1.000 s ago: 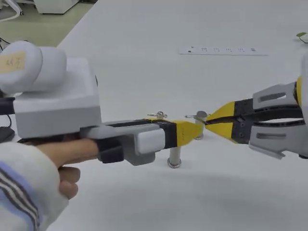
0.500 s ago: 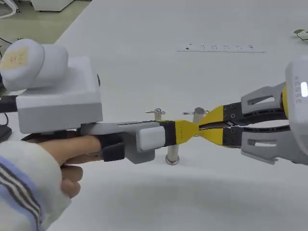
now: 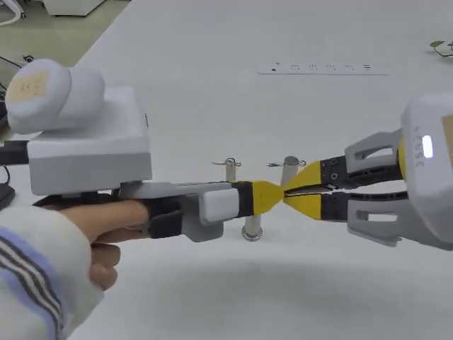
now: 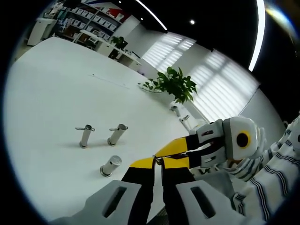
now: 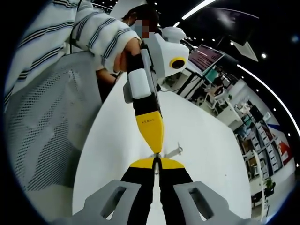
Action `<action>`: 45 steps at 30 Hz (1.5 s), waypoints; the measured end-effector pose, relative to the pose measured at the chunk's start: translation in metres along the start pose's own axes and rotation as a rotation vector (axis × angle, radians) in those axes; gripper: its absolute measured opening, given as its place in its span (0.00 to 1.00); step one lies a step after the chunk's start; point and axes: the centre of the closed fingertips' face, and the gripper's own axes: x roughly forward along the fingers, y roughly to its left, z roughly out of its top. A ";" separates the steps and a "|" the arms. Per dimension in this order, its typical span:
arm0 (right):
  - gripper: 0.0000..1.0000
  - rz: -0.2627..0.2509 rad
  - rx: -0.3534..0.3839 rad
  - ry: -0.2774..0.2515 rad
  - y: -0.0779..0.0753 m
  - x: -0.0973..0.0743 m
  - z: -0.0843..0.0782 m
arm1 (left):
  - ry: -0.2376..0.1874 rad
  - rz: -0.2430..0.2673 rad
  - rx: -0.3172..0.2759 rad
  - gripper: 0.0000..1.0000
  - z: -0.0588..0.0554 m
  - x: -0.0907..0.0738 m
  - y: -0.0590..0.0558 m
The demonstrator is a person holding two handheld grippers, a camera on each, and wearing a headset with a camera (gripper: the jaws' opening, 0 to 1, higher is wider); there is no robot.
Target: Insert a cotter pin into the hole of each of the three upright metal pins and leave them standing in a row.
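Progress, as judged: 2 of 3 done. Behind the bare pin (image 3: pixel 253 231), the rear-left pin (image 3: pixel 231 172) and the rear-right pin (image 3: pixel 291 168) each carry a cotter pin crosswise near the top. Above the bare pin, the left gripper (image 3: pixel 277 196) and right gripper (image 3: pixel 289 197) meet tip to tip, both jaw pairs pressed on the third cotter pin (image 4: pixel 159 161). Remaining: insert it and align the row.

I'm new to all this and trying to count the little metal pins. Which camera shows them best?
The left gripper view: all three metal pins show unobstructed on the white table. In the head view the left gripper hides the top of the nearest pin. The right gripper view shows just one pin, small.
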 end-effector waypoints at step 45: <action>0.23 0.107 0.259 -0.013 0.011 0.001 -0.021 | 0.083 -0.008 0.127 0.00 -0.015 -0.009 -0.001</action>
